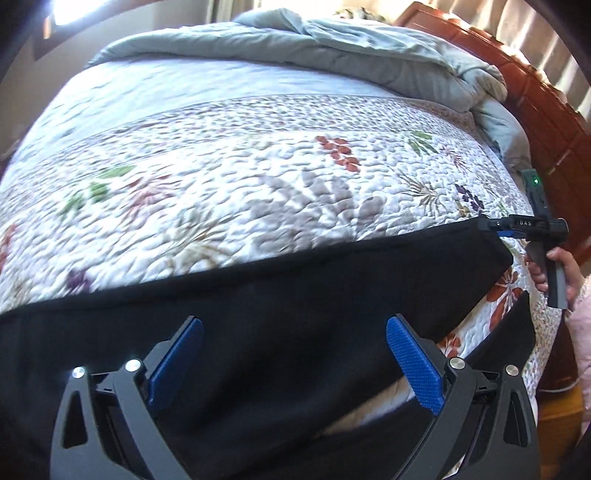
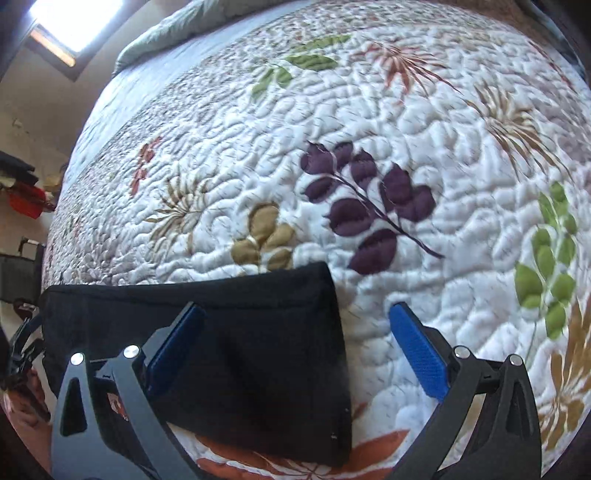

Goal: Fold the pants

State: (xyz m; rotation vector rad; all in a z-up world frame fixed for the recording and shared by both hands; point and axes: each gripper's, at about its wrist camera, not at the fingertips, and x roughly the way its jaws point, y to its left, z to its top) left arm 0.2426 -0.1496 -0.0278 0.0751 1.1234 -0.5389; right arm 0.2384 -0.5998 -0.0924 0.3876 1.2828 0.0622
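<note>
Black pants (image 1: pixel 295 280) lie as a long flat band across the near part of a flowered quilt (image 1: pixel 258 166). My left gripper (image 1: pixel 295 321) hangs over them, open, both blue pads (image 1: pixel 413 362) wide apart above the dark cloth. In the left wrist view, my right gripper (image 1: pixel 496 225) sits at the band's far right corner, with a hand (image 1: pixel 557 266) on its handle. In the right wrist view the right gripper (image 2: pixel 295 308) is open. Its left finger is over the pants' squared end (image 2: pixel 240 332), its right finger over bare quilt (image 2: pixel 406 184), and the cloth's edge runs between them.
A grey-green duvet (image 1: pixel 332 48) is bunched at the far end of the bed, against a red-brown wooden headboard (image 1: pixel 517 81). A bright window (image 2: pixel 74 22) and a pile of dark and red clothes (image 2: pixel 22 192) lie beyond the bed's left side.
</note>
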